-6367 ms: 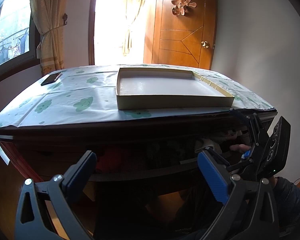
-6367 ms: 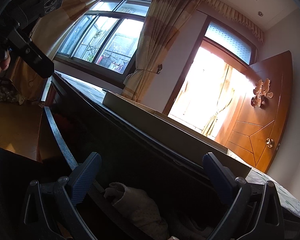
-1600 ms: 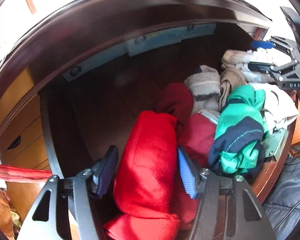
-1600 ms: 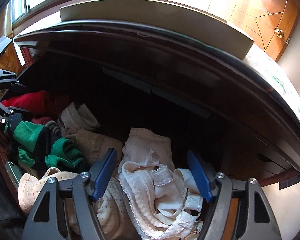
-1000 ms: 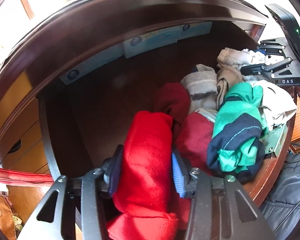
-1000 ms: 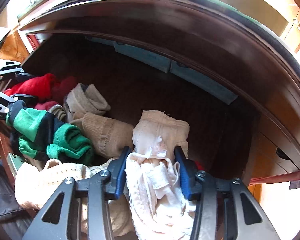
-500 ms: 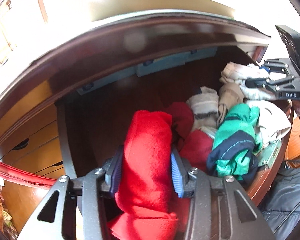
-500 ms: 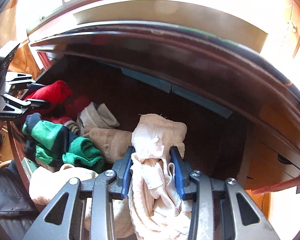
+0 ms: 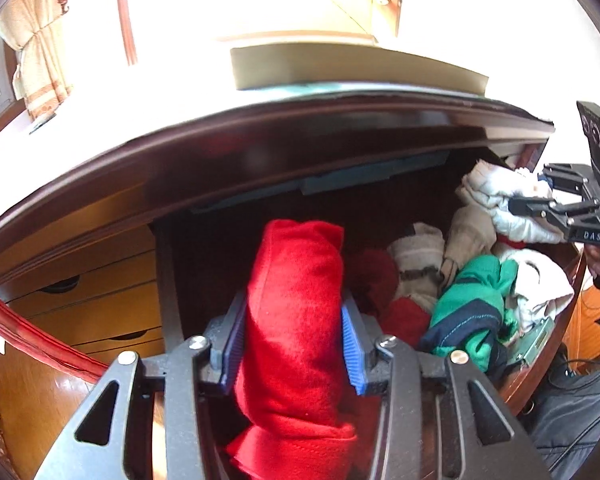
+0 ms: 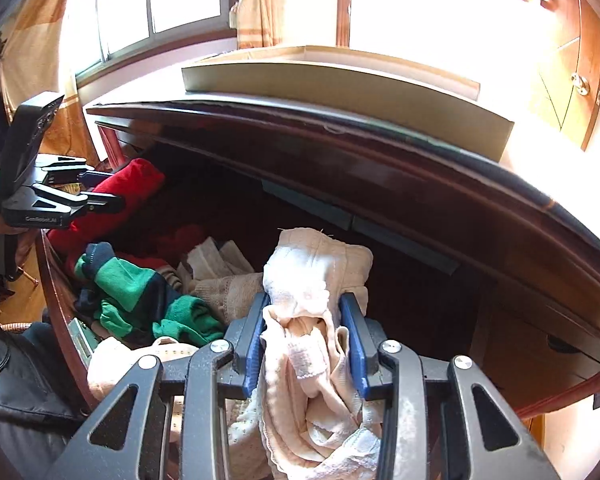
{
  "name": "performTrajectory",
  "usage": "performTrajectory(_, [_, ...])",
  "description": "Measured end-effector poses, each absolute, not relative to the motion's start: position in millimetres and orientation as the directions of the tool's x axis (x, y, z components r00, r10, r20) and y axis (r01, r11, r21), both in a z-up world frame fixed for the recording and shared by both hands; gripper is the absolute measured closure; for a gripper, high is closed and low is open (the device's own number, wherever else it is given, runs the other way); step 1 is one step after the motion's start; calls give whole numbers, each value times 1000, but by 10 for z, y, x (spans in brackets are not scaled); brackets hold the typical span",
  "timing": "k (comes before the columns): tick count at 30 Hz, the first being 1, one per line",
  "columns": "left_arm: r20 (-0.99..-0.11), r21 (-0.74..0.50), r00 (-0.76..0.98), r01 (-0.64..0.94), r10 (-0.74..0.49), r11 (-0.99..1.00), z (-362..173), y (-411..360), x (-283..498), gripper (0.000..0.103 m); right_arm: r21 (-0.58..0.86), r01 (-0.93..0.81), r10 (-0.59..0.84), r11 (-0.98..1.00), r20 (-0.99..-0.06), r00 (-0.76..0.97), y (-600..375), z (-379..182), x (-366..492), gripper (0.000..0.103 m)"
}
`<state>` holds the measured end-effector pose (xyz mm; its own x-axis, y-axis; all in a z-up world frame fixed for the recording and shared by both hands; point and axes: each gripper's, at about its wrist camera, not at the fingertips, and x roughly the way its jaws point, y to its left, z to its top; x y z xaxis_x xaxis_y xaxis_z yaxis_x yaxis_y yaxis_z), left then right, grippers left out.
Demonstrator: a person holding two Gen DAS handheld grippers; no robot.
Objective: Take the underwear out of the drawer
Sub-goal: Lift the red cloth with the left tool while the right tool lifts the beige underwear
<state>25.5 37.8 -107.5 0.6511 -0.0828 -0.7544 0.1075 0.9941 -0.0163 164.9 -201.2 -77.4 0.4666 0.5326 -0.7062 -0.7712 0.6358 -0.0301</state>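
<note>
The dark wooden drawer [image 9: 168, 280] stands open with rolled garments inside. My left gripper [image 9: 294, 344] is shut on a red rolled underwear [image 9: 296, 300] and holds it above the drawer's left end; it also shows in the right wrist view [image 10: 136, 184]. My right gripper [image 10: 306, 340] is shut on a pale pink lacy underwear [image 10: 316, 280], lifted over the drawer's right part; that bundle shows in the left wrist view [image 9: 504, 200] too. A green and navy garment [image 9: 472, 308] [image 10: 136, 292] and beige rolls [image 9: 420, 256] lie in the drawer.
The dresser top's dark edge [image 10: 380, 152] overhangs the drawer close above both grippers. A shallow cardboard tray [image 9: 340, 66] sits on top. Lower yellow drawers [image 9: 88, 300] are to the left. A wooden door [image 10: 580, 60] is behind.
Both grippers closed on their garments and have lifted them up and back; the dresser top and the room behind have come into view.
</note>
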Motion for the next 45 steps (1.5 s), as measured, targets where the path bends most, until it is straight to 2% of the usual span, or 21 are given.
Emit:
performTrajectory(16, [-671, -11, 739, 61, -52, 998, -907, 535, -21, 62, -86, -802, 620, 590, -588, 520, -2224, -756, 1351, 65])
performTrajectory(26, [-636, -23, 770, 43, -48, 999, -800, 558, -52, 62, -104, -806, 642, 582, -550, 534, -2315, -743, 1222, 65])
performTrajectory(45, [-535, -62, 842, 49, -74, 997, -634, 303, -77, 63, -173, -797, 679, 579, -438, 589, -2496, -721, 893, 65])
